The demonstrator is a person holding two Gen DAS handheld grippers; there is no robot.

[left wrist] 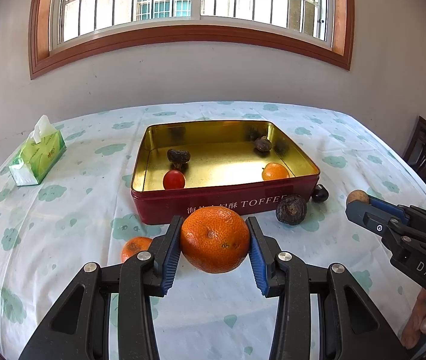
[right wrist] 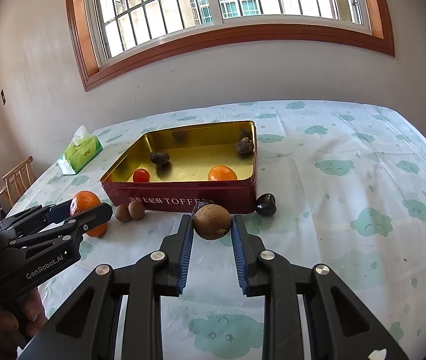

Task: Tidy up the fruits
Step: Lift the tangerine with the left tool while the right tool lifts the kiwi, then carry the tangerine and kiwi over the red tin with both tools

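My left gripper is shut on a large orange, held above the table in front of the red toffee tin. It also shows in the right wrist view. My right gripper is shut on a round brown fruit before the tin; the fruit shows in the left wrist view. The tin holds a red tomato, a small orange and two dark wrinkled fruits.
On the table lie a small orange, a dark wrinkled fruit, a dark shiny fruit and two small brown fruits. A green tissue pack lies far left. Chairs stand at both table sides.
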